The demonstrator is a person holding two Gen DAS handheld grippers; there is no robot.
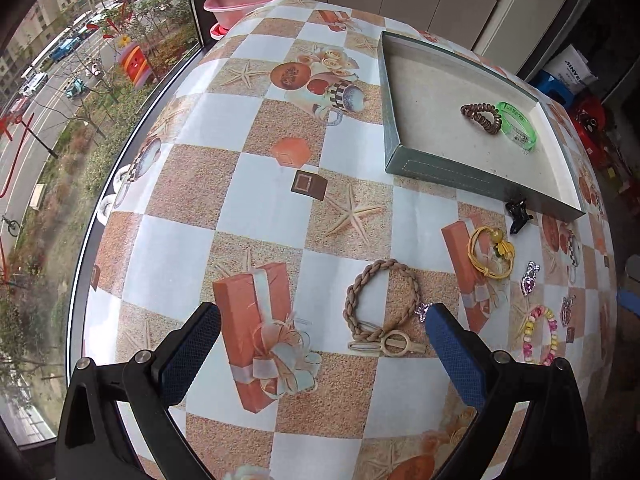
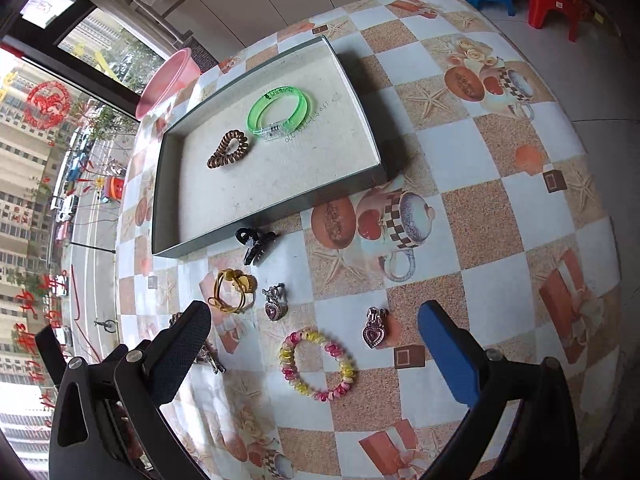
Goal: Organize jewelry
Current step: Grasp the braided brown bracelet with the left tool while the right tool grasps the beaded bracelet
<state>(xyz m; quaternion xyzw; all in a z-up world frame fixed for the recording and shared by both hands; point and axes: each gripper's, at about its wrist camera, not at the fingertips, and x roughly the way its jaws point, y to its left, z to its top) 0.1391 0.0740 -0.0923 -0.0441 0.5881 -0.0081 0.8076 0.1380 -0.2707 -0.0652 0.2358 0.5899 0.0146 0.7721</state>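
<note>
Meanwhile both the left gripper (image 1: pixel 322 326) and right gripper (image 2: pixel 314 326) hover released above the table (image 2: pixel 480 152), where loose jewelry like the beaded bracelet (image 2: pixel 318 364) lies beside the tray (image 2: pixel 256 220) holding a green bangle (image 2: pixel 280 114).

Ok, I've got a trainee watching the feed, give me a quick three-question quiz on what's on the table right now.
1. True or false: the tray already holds the green bangle and the brown spiral hair tie.
2. Which piece lies between the fingers of the right gripper? A) black claw clip B) pink-and-yellow bead bracelet C) yellow cord bracelet
3. Fill in: the left gripper, jaws open, points at the ____ bracelet.

Key: 1 true; 2 B; 3 braided.
</note>
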